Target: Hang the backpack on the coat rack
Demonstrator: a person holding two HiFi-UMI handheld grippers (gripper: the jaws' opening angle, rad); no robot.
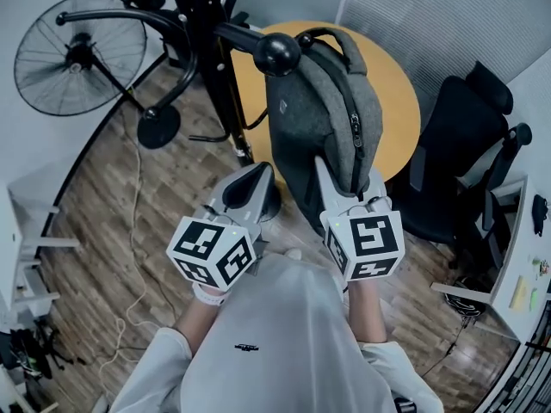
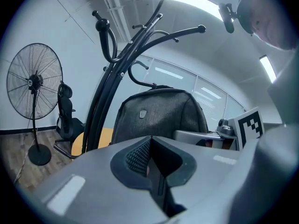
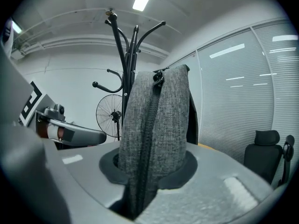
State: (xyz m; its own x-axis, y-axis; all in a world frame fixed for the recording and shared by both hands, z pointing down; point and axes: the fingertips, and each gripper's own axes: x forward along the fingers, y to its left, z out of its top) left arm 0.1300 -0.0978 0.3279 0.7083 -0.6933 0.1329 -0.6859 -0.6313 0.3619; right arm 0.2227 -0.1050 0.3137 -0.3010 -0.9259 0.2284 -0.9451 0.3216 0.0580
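Left gripper: we see its jaws pressed together with nothing between them, just left of the backpack.
Right gripper: we see it clamped on the backpack's zippered side, low down.
Backpack: grey, upright, its top just beside a ball-tipped arm of the coat rack; we cannot tell whether its loop is hooked.
Beyond: round wooden table; standing fan at the wall.
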